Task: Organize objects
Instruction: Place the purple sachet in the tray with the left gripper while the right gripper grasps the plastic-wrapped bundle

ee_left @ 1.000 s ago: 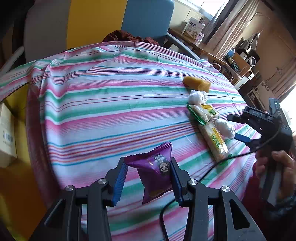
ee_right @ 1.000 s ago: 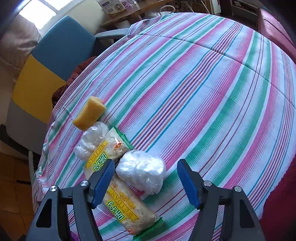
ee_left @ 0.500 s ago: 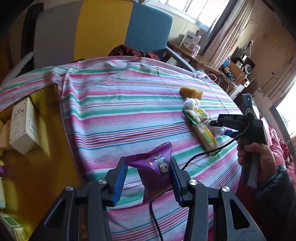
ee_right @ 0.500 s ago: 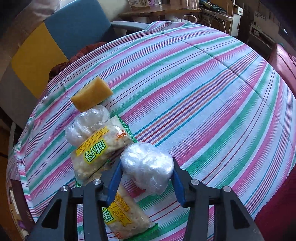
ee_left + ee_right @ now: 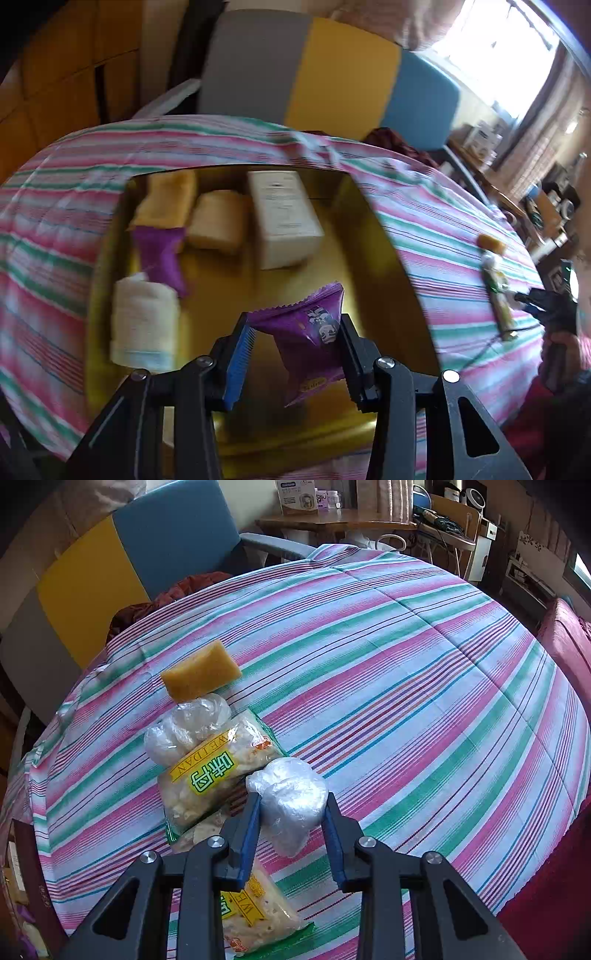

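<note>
Grip check: your left gripper [image 5: 295, 341] is clamped on a purple snack packet [image 5: 308, 338], pinched between its fingers above the yellow box [image 5: 373, 236]. Your right gripper [image 5: 291, 819] is closing, its fingers pressing a white plastic-wrapped bundle [image 5: 291, 797] between them on the striped cloth [image 5: 424, 686].

We count two purple snack packets: one [image 5: 310, 339] between blue pads, one [image 5: 159, 254] lying in the yellow box [image 5: 373, 236]. That box also holds two tan sponge-like blocks [image 5: 166, 197], [image 5: 218, 221], one white carton [image 5: 284, 218] and one folded white cloth [image 5: 144, 325]. On the striped cover [image 5: 406, 657] we see one more tan block [image 5: 201, 672], two clear plastic-wrapped white bundles [image 5: 184, 727], [image 5: 291, 797] and two yellow-labelled snack bags [image 5: 218, 768], [image 5: 255, 912]. Hand-held grippers: two [image 5: 295, 347], [image 5: 291, 823].
</note>
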Available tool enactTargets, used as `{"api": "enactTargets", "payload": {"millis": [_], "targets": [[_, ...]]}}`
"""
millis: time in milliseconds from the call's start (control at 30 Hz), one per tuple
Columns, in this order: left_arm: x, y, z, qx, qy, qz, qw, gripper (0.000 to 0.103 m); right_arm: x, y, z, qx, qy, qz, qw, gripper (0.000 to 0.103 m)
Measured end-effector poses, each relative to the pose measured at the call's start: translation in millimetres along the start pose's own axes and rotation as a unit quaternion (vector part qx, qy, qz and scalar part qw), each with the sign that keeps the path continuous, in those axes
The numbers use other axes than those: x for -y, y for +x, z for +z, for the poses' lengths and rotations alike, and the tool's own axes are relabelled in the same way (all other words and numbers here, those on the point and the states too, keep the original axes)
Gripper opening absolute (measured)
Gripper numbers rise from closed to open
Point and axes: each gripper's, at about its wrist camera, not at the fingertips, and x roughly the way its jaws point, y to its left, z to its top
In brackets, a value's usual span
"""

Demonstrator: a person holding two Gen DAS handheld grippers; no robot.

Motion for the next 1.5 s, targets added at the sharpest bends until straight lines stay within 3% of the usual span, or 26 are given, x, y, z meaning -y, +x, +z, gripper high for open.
{"api": "enactTargets", "payload": {"millis": [400,867,967,1100,1367,1500], "targets": [[-23,42,24,-0.009,0.011,0.065,0.9978,0.045,2,7,1,-0.007,0.001,-0.001,1.000,0.030],[-26,75,39,-0.020,0.038,0.096,0.9944,0.048,-3,13,3,-0.011,-0.013,-0.005,1.000,0.029],[-27,72,38,-0.018,0.037,0.093,0.9948,0.049,-3,13,3,-0.010,-0.013,-0.004,1.000,0.028],[-27,59,38,-0.003,0.035,0.092,0.9952,0.064,-3,10,4,-0.006,-0.013,-0.001,1.000,0.028],[-21,24,34,0.041,0.028,0.081,0.9955,0.067,2,1,5,0.007,0.003,0.024,1.000,0.027],[-17,5,25,0.057,0.008,0.056,0.9968,0.067,3,-7,6,0.022,0.009,0.048,0.999,0.027]]}}
